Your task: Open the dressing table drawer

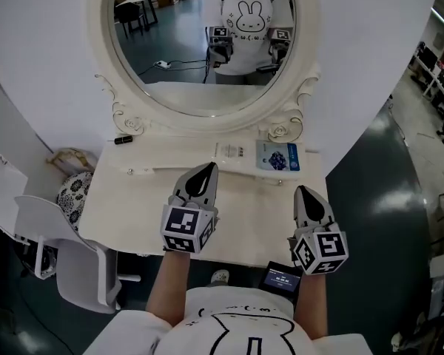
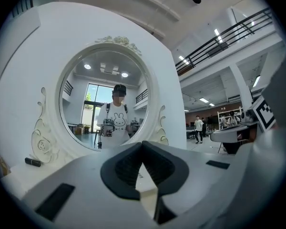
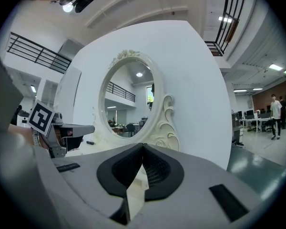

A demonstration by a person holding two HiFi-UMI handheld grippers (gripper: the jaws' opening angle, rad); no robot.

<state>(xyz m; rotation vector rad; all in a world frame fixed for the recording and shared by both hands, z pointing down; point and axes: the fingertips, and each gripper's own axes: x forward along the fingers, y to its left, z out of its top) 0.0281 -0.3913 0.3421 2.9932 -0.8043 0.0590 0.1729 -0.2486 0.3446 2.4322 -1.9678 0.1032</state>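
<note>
The white dressing table [image 1: 133, 220] stands under an oval mirror [image 1: 207, 87] with a carved frame. No drawer front shows from above; a small knob [image 1: 129, 171] sticks out of the low back ledge. My left gripper [image 1: 207, 168] hovers over the middle of the tabletop, jaws shut and empty. In the left gripper view, the left gripper [image 2: 143, 144] points level at the mirror [image 2: 105, 104]. My right gripper [image 1: 303, 191] hangs over the right part of the top, also shut on nothing. The right gripper view has the right gripper [image 3: 143, 147] aimed at the mirror's right scroll [image 3: 164, 123].
On the back ledge lie a blue packet [image 1: 278, 156], a white leaflet [image 1: 229, 152] and a small black tube [image 1: 123, 140]. A white chair [image 1: 66, 250] and a patterned cushion [image 1: 74, 191] stand left of the table. Dark floor lies to the right.
</note>
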